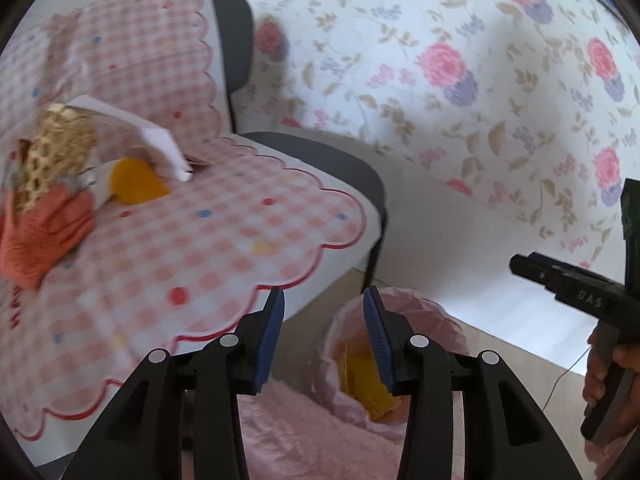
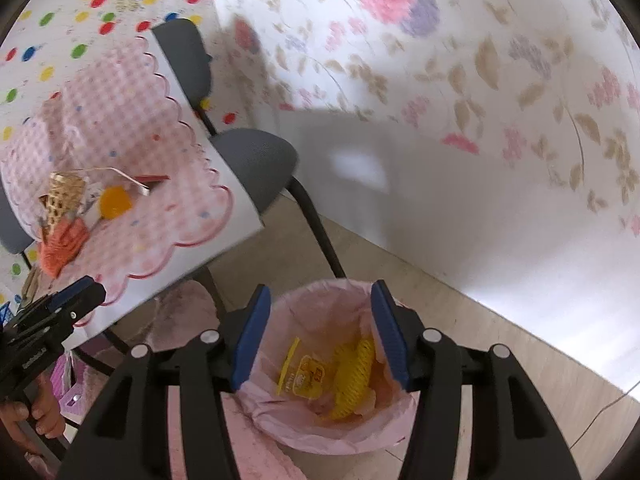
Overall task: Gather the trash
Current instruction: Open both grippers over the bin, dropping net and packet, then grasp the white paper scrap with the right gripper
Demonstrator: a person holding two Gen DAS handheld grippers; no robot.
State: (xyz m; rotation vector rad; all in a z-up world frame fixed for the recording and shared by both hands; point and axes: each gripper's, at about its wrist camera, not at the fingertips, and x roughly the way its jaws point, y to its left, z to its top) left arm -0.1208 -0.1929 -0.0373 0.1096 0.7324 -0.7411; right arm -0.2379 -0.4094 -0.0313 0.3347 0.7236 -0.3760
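Floral wall, pink-lined bin (image 2: 320, 432) below — right tool (image 2: 320, 336) wide and empty, left tool (image 1: 324, 336) likewise.

**Both claws open, empty**

The left claw (image 1: 323, 300) has its blue pads (image 1: 269, 334) spread apart with nothing between them. The right claw (image 2: 320, 300) is likewise spread wide, pointing downward, nothing held. A bare hand (image 1: 602, 372) grips the right handle; another hand (image 2: 38, 416) grips the left.

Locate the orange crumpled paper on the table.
In the left wrist view the orange crumpled paper lies at the table's far left, below the gold mesh wrapper.
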